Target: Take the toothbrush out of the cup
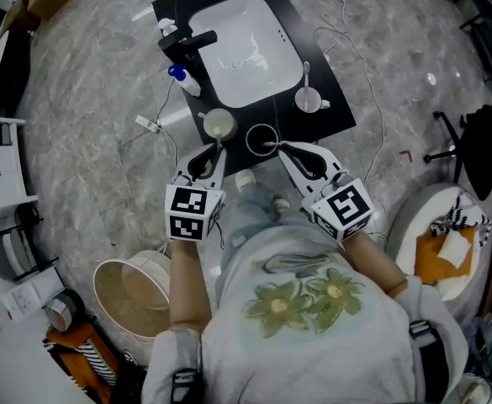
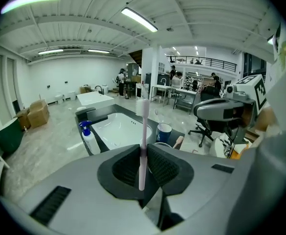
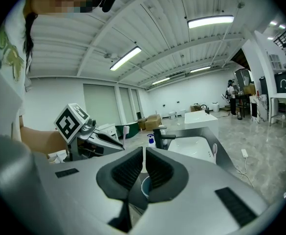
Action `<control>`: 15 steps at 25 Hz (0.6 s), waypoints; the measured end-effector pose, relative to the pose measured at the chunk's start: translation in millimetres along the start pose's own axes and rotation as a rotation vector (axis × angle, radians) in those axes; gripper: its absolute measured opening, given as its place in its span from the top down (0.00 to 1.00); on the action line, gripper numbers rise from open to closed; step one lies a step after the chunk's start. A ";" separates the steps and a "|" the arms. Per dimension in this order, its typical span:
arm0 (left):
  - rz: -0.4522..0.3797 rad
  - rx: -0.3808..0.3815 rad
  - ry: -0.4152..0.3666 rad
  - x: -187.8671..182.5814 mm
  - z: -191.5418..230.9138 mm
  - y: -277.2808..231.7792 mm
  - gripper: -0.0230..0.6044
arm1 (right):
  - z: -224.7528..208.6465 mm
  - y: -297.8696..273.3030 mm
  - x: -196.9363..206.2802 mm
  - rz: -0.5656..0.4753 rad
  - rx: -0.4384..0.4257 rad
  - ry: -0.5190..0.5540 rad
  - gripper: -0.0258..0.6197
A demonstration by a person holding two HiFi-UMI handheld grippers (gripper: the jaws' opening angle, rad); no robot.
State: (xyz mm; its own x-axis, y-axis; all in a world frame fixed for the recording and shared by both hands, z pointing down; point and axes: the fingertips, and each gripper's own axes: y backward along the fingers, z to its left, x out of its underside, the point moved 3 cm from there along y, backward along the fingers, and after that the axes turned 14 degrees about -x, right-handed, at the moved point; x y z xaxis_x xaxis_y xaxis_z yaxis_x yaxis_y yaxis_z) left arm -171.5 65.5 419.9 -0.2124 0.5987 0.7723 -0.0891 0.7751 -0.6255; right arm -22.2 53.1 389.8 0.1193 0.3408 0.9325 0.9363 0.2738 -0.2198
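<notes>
Workshop sink counter [image 1: 237, 118], left gripper [image 2: 143, 151] clamping pink toothbrush [image 2: 143, 126] upright, right gripper [image 3: 143, 153] closed beside cup [image 1: 248, 140]

The head view looks steeply down from above the person's shoulders, well above the black surface [image 1: 334, 118] and its white basin [image 1: 246, 49]; the left gripper [image 1: 214, 147] and right gripper [image 1: 283, 147] sit at mid-frame, pointing up the picture toward the surface.

The left gripper view sits close behind its own fingers [image 2: 125, 168] and faces almost level across the basin into the hall, with the right gripper at its right edge.

The right gripper view sits just as near to its fingers [image 3: 128, 173] and catches the left gripper at its left.

All three views share the basin and the blue-capped bottle [image 1: 185, 79].
</notes>
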 end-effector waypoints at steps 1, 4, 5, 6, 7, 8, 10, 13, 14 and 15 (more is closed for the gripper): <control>0.008 -0.001 -0.015 4.6 -0.9 -0.5 0.86 | 1.1 -0.1 1.1 0.001 -0.003 0.001 0.89; 0.041 -0.003 -0.068 19.0 -2.1 -4.7 0.86 | 4.0 -0.6 3.6 -0.001 -0.002 -0.005 0.89; 0.055 -0.003 -0.086 23.6 -2.7 -6.8 0.86 | 5.1 -0.4 4.0 -0.002 -0.001 -0.007 0.89; 0.071 -0.003 -0.105 28.5 -3.2 -9.2 0.86 | 6.2 -0.1 4.4 -0.003 0.000 -0.009 0.89; 0.087 -0.002 -0.121 33.6 -3.7 -12.0 0.86 | 7.2 0.3 5.0 -0.005 0.001 -0.010 0.89; 0.102 -0.001 -0.134 38.9 -4.0 -15.2 0.86 | 7.9 0.6 5.8 -0.006 0.002 -0.012 0.89; 0.130 0.005 -0.153 49.1 -5.2 -23.1 0.86 | 7.5 0.9 8.4 -0.005 0.006 -0.017 0.89; 0.175 0.018 -0.180 64.6 -8.1 -35.8 0.86 | 4.3 -0.2 12.9 0.003 0.014 -0.024 0.89; 0.191 0.025 -0.187 70.2 -8.8 -39.8 0.86 | 3.9 -1.6 14.1 0.005 0.015 -0.025 0.89; 0.206 0.033 -0.192 76.0 -9.4 -43.9 0.86 | 3.9 -3.2 15.2 0.007 0.016 -0.026 0.89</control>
State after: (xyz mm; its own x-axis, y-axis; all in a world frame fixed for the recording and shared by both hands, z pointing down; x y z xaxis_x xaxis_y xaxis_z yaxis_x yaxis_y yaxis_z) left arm -174.6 78.9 507.0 -0.4093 0.6915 0.5953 -0.0562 0.6321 -0.7729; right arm -24.7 61.0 403.6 0.1171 0.3655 0.9234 0.9302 0.2853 -0.2309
